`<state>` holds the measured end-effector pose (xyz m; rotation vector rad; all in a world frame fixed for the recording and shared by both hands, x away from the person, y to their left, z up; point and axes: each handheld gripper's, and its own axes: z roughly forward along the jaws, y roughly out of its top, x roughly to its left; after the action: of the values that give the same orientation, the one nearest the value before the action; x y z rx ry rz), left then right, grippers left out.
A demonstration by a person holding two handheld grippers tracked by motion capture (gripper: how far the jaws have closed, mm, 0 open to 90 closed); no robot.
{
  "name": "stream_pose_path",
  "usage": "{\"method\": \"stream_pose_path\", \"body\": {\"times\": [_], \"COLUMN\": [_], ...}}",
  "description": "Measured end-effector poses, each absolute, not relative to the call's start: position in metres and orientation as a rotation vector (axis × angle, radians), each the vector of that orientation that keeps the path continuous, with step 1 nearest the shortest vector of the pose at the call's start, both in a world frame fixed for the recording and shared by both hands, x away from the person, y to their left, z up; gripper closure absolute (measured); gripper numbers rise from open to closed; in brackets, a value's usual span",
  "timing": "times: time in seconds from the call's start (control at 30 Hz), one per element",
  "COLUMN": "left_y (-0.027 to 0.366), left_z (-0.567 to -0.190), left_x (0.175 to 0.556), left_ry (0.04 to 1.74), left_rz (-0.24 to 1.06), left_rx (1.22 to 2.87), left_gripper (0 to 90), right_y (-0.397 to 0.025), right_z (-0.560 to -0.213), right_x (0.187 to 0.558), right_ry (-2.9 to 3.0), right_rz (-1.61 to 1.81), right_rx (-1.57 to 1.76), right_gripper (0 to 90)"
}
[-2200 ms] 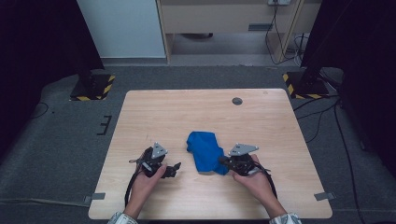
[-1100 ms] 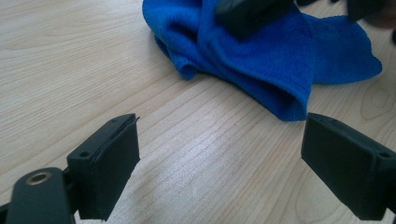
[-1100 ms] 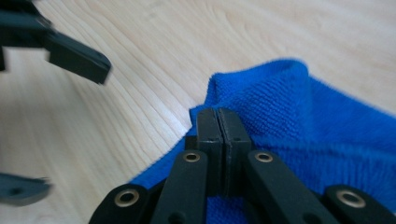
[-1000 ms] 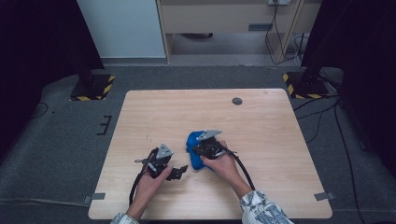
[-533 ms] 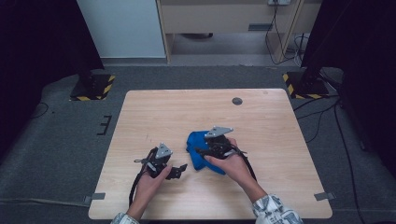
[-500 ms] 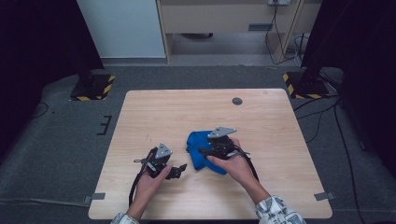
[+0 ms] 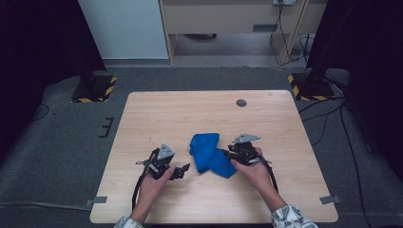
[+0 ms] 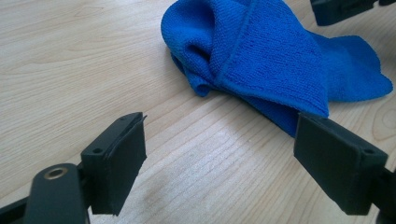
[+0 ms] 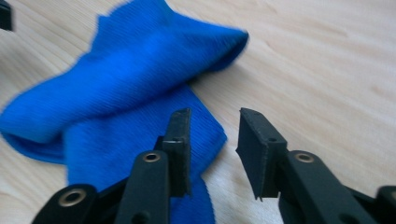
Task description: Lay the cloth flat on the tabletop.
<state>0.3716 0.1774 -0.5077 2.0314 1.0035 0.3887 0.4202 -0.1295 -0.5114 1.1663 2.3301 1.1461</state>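
Each hand carries a black two-jaw gripper. The left gripper and the right gripper each wear a grey three-cornered plate on top, and a black cable trails back from each along the forearm. The jaws are flat, rectangular black pads with small screw holes and brass-ringed pivots. Light patterned sleeves cover the wrists.

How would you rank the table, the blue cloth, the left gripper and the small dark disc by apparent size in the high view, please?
1. Table.
2. Blue cloth.
3. Left gripper, somewhat smaller than the cloth.
4. Small dark disc, clearly smallest.
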Motion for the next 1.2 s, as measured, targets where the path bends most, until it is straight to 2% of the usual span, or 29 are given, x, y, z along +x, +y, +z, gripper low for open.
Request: {"method": "stream_pose_path", "body": {"times": [0.17,0.3,0.33,0.4,0.43,0.53,0.6,1.07,1.2], "left_y": [0.173,0.172,0.172,0.172,0.172,0.172,0.172,0.168,0.165], "left_z": [-0.507,-0.507,-0.507,-0.507,-0.507,-0.506,-0.506,-0.509,-0.511], "left_x": [0.372,0.371,0.371,0.371,0.371,0.371,0.371,0.379,0.386], "left_ry": [0.996,0.988,0.986,0.986,0.987,0.987,0.987,0.997,1.009], "left_rz": [0.394,0.396,0.396,0.398,0.398,0.401,0.406,0.407,0.410], "left_rx": [2.032,2.035,2.032,2.031,2.028,2.026,2.021,2.013,1.995], "left_gripper": [17.1,18.0,19.2,19.4,20.1,21.4,22.3,27.7,32.6], "right_y": [-0.127,-0.123,-0.120,-0.119,-0.118,-0.117,-0.117,-0.105,-0.100], "right_z": [-0.522,-0.526,-0.528,-0.528,-0.528,-0.528,-0.527,-0.528,-0.530], "right_x": [0.427,0.429,0.430,0.430,0.430,0.428,0.425,0.401,0.398], "right_ry": [2.370,2.381,2.392,2.398,2.414,2.433,2.443,2.510,2.524], "right_rz": [1.123,1.137,1.130,1.131,1.128,1.146,1.162,1.181,1.167], "right_rx": [1.194,1.202,1.198,1.195,1.193,1.163,1.146,1.027,0.995], "right_gripper": [58.1,59.6,63.6,65.1,74.0,85.3,87.8,88.8,88.7]}}
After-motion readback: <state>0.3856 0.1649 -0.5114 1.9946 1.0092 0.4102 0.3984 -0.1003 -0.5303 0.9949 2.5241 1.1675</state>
